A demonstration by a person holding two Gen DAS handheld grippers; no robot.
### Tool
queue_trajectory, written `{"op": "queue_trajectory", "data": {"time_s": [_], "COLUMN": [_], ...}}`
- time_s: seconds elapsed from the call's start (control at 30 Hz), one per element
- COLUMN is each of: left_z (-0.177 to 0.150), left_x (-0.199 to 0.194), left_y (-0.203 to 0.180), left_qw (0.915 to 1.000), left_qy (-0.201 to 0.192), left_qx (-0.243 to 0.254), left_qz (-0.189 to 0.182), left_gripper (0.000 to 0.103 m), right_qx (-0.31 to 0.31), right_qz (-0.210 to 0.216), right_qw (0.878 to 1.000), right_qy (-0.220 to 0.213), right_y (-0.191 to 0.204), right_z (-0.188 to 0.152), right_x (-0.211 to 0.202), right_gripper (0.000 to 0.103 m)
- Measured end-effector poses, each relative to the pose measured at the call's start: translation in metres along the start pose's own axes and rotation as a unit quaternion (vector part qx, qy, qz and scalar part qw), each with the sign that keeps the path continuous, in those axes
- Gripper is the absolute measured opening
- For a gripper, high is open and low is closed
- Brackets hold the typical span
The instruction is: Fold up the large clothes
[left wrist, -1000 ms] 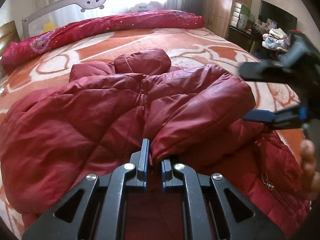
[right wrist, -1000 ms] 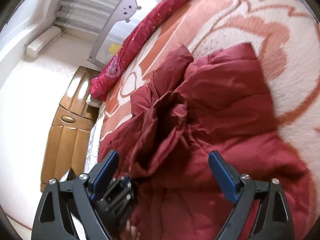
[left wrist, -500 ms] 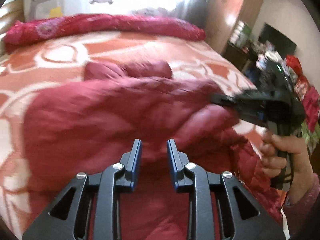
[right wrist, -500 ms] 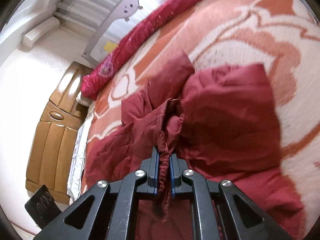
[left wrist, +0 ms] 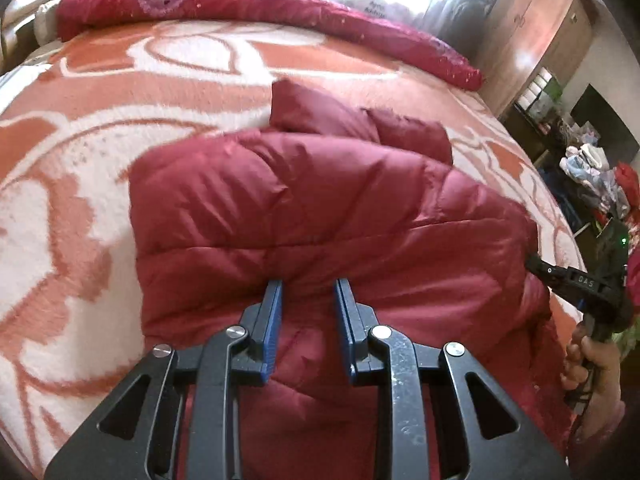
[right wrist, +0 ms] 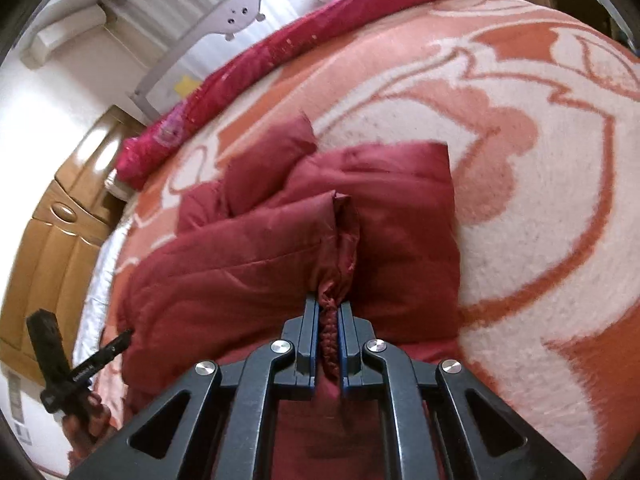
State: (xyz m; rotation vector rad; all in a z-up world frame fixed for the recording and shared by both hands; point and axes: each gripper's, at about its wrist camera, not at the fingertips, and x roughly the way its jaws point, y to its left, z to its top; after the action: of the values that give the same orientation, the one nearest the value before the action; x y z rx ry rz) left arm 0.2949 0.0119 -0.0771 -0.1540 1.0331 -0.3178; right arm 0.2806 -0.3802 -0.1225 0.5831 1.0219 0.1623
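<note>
A dark red quilted down jacket lies folded over on the orange and white bed blanket. My left gripper is open, its blue pads just above the jacket's near fold, holding nothing. My right gripper is shut on a bunched edge of the jacket and holds that edge up over the folded body. The right gripper also shows at the right edge of the left wrist view. The left gripper shows at the lower left of the right wrist view.
A rolled red quilt lies along the far side of the bed by a white bed rail. A wooden headboard stands at the left. A wardrobe and a cluttered dark cabinet stand at the right.
My left gripper let go of the jacket fold and opened. My right gripper closed on the jacket edge and pulled it across, so the jacket lies flatter and more squared.
</note>
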Motion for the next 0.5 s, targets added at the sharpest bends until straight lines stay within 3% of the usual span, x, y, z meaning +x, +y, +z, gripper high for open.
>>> {"op": "queue_trajectory", "data": {"time_s": [0.1,0.17,0.23,0.3,0.37,0.4,0.5], "left_z": [-0.004,-0.004,-0.003,-0.003,-0.003,-0.003,-0.002], "left_x": [0.005,0.008,0.011,0.014,0.014,0.015,0.015], "left_y": [-0.004,-0.004,-0.001,0.000,-0.001,-0.001,-0.001], "left_qw": [0.9998,0.9998,0.9998,0.9999,0.9999,0.9999,0.9998], "left_qy": [0.002,0.005,0.007,0.007,0.006,0.006,0.007], "left_qx": [0.013,0.012,0.008,0.006,0.006,0.007,0.007], "left_qz": [0.014,0.017,0.014,0.012,0.012,0.014,0.018], "left_gripper": [0.023,0.023,0.023,0.023,0.023,0.023,0.023], "right_qx": [-0.008,-0.012,-0.016,-0.037,-0.062,-0.076,-0.125], "right_qz": [-0.014,-0.026,-0.051,-0.066,-0.058,-0.047,-0.011], "right_qw": [1.000,1.000,0.998,0.994,0.991,0.991,0.990], "right_qy": [0.001,-0.002,-0.025,-0.076,-0.103,-0.101,-0.070], "right_y": [0.002,0.005,0.012,0.027,0.044,0.055,0.088], "right_z": [-0.001,0.000,0.002,0.003,0.003,0.003,-0.001], "right_x": [0.000,-0.006,-0.023,-0.047,-0.058,-0.057,-0.035], "right_gripper": [0.010,0.018,0.024,0.026,0.033,0.037,0.039]}}
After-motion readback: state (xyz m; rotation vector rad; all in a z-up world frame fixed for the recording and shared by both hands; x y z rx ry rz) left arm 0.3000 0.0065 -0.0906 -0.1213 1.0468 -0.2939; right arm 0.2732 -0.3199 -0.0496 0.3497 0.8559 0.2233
